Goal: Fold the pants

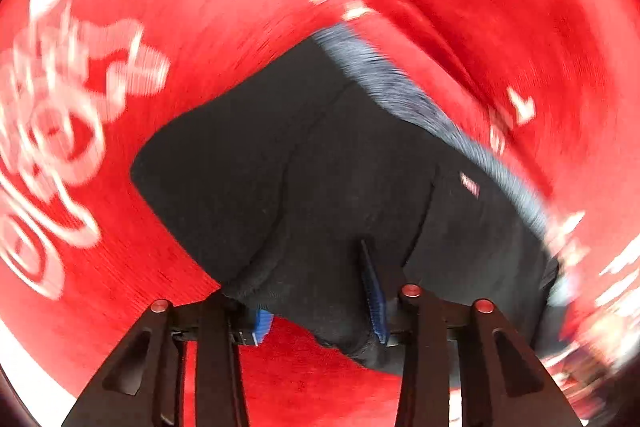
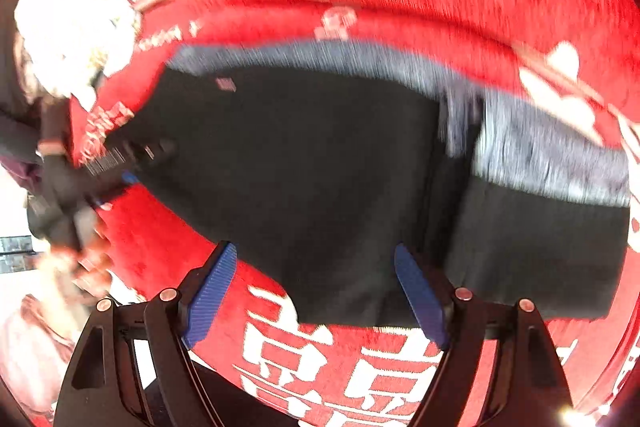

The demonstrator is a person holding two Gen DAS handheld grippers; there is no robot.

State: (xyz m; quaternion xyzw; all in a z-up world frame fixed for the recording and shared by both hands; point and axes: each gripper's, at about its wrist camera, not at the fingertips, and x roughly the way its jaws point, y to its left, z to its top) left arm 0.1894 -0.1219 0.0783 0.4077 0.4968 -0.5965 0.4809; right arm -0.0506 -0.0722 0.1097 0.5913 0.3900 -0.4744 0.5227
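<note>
left hand-held gripper (image 1: 320, 315): it's sitting right at the near edge of the pants (image 1: 320, 163). The 2 blue pads look spread, with black cloth bunched between them. I honestly can't tell if it's pinching that cloth or just sitting around it.

pants: they're lying on the counter, which is covered by a red cloth (image 1: 248, 27) with white lettering. They're black with a grey band (image 1: 420, 99) along the far edge, and they look like they're already doubled over into a fairly compact block. Both views are badly motion-blurred, so seams and layers are hard to read.

right hand-held gripper (image 2: 316, 291): the jaws are standing wide apart, holding nothing. It's hovering over the near hem of the pants, with the red cloth showing between the pads.

other stuff: from the right wrist view, the left hand-held gripper is showing at the far left, at the pants' corner. There's a white blurry blob (image 2: 76, 31) up top left, no idea what it is.

what could go wrong: if the left one is only catching the top layer, the fold could be peeling open when it's lifting. The red cloth is sitting loose under everything too, so a low pinch by either gripper could be grabbing it along with the pants and dragging the whole thing.
</note>
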